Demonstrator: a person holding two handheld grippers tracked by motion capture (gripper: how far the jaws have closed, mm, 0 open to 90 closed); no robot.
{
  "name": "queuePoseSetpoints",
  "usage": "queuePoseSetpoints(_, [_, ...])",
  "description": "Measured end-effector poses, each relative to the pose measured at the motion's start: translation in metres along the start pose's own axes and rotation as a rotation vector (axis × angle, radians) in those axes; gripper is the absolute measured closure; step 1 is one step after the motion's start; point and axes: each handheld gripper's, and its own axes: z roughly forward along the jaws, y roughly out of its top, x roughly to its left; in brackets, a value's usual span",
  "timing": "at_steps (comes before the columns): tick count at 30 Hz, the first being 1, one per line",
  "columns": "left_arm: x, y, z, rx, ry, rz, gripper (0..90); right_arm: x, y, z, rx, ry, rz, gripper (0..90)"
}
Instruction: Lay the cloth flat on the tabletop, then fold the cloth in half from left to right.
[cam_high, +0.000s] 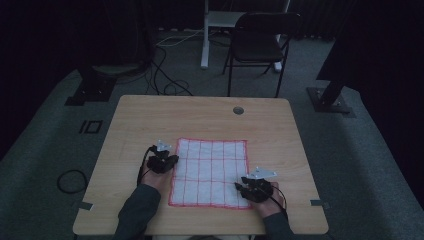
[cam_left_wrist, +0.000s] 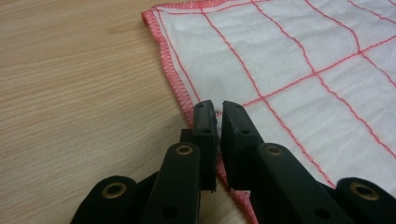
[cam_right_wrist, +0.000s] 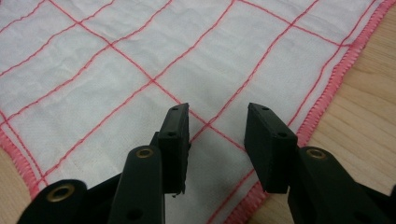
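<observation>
Jaws of two grippers, left gripper (cam_left_wrist: 215, 106) pinching, right gripper (cam_right_wrist: 218, 122) apart, over one cloth (cam_high: 210, 170).

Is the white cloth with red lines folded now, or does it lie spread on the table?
Spread: the cloth lies flat as one square layer on the table, all four red edges visible.

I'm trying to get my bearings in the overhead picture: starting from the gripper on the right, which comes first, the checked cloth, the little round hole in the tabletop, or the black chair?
From the right gripper in the high view:
1. Checked cloth: directly under it, at the cloth's near right corner.
2. Round hole: farther up the table, near its far edge.
3. Black chair: on the floor beyond the table.
</observation>
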Motion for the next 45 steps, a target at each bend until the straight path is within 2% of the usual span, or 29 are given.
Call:
queuePoseSetpoints(7, [-0.001, -0.003, -0.002, -0.007, 0.005, -0.003, 85.5, -0.002, 0.0, 0.0, -0.004, 0.01, 0.006, 60.4])
queuePoseSetpoints(9, [0.0, -0.002, -0.002, -0.003, 0.001, -0.016, 85.1, -0.002, 0.0, 0.0, -0.003, 0.015, 0.009, 59.5])
queuePoseSetpoints(12, [-0.002, -0.001, -0.006, 0.003, 0.014, -0.036, 74.2, -0.001, 0.001, 0.001, -0.003, 0.014, 0.005, 59.0])
queuePoseSetpoints(14, [-0.002, -0.001, -0.006, 0.003, 0.014, -0.036, 72.7, -0.002, 0.002, 0.001, -0.006, 0.012, 0.003, 59.0])
queuePoseSetpoints(15, [-0.003, -0.003, -0.015, -0.025, -0.005, -0.053, 70.2, -0.003, 0.003, -0.002, -0.029, 0.004, 0.012, 58.3])
queuePoseSetpoints(18, [-0.004, -0.005, -0.024, -0.044, -0.013, -0.073, 67.9, -0.008, 0.005, -0.007, -0.06, -0.01, 0.033, 57.8])
queuePoseSetpoints(23, [-0.008, -0.011, -0.033, -0.063, -0.02, -0.081, 64.8, -0.015, 0.004, -0.014, -0.082, -0.031, 0.057, 57.6])
queuePoseSetpoints(31, [-0.017, -0.021, -0.034, -0.061, -0.026, -0.09, 60.9, -0.025, 0.003, -0.02, -0.093, -0.045, 0.086, 57.3])
queuePoseSetpoints(38, [-0.02, -0.026, -0.025, -0.033, 0.013, -0.09, 57.3, -0.025, 0.003, -0.02, -0.096, -0.047, 0.085, 57.2])
queuePoseSetpoints(45, [-0.022, -0.029, -0.021, -0.046, 0.067, -0.095, 51.4, -0.026, 0.003, -0.019, -0.095, -0.047, 0.086, 57.3])
